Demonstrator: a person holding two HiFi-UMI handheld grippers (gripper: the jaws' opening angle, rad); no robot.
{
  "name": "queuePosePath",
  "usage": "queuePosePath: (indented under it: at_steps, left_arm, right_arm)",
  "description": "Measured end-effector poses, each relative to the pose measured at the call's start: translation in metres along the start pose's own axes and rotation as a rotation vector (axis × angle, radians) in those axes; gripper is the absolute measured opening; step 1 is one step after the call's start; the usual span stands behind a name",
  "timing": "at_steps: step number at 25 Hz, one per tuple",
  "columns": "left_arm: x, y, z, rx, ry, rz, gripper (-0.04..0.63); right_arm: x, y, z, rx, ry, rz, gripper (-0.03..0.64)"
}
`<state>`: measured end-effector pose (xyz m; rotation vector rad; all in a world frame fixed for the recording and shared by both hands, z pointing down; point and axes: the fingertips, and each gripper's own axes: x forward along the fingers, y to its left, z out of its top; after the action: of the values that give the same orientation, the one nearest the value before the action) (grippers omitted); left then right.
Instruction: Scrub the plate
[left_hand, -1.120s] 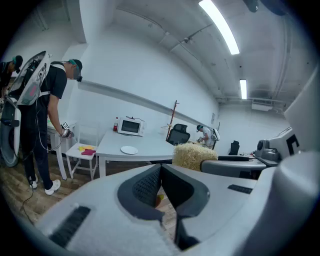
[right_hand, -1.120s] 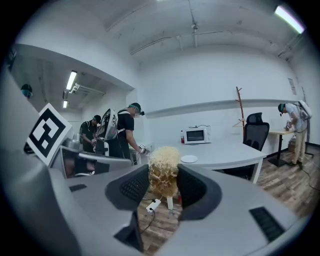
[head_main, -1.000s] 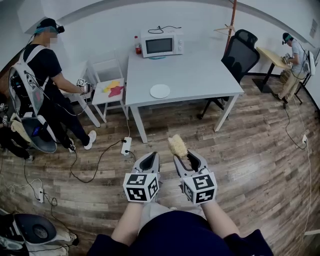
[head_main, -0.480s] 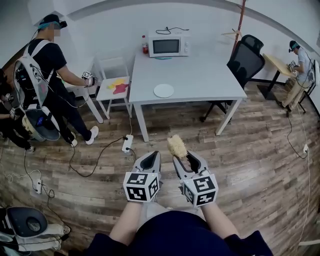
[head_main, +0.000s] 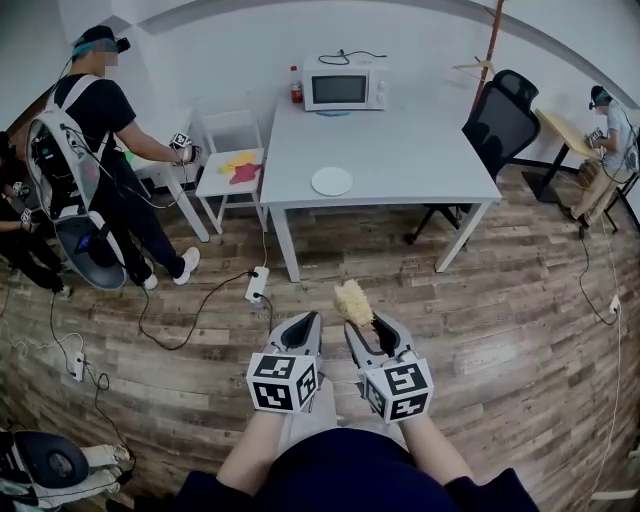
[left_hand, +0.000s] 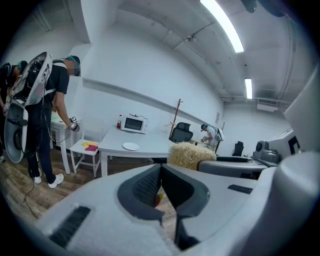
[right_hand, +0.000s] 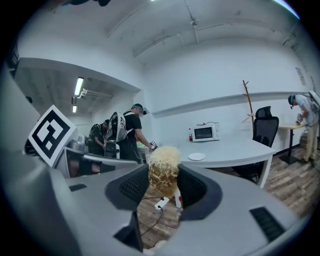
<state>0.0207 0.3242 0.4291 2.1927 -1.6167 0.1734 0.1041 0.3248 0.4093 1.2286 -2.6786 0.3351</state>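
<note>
Little has changed over the last second. The left gripper (head_main: 308, 322) stays clenched on nothing, its jaws pressed together; the right gripper (head_main: 372, 322) keeps its grasp on the straw-coloured scrubber (head_main: 352, 302), pinched between both pads; both hang low in front of the body as before. What has moved is the view: the table (head_main: 400, 150) has slid a little to the right and looks slightly nearer, so I judge the wearer is walking toward it (the approach, not the scrubbing, is the step in hand). The plate (head_main: 332, 181) lies flat near the table's front edge, untouched and well apart from both grippers; scrubbing has not begun.

Counted from the left:
- one standing person (head_main: 95, 130) with a backpack rig, plus a dark figure cut off by the left edge;
- one white chair (head_main: 232, 170) carrying yellow and red cloths;
- one table;
- one bottle (head_main: 297, 92);
- one microwave (head_main: 340, 90);
- one plate;
- one black chair (head_main: 498, 120);
- one far person (head_main: 606, 118) at a desk;
- two grippers;
- one scrubber.
</note>
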Motion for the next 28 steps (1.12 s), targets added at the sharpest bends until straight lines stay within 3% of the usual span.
queuePosePath:
  at_steps: [4, 11, 28]
  left_arm:
    - [0.019, 0.005, 0.001, -0.003, 0.022, -0.016, 0.02]
    - [0.073, 0.03, 0.025, 0.005, 0.03, -0.043, 0.02]
    - [0.223, 0.142, 0.111, -0.004, 0.069, -0.091, 0.02]
  right_arm:
    - [0.014, -0.012, 0.002, -0.029, 0.009, -0.027, 0.178]
    - [0.062, -0.048, 0.015, 0.011, 0.018, -0.043, 0.179]
    - [0.241, -0.12, 0.082, 0.017, 0.042, -0.087, 0.179]
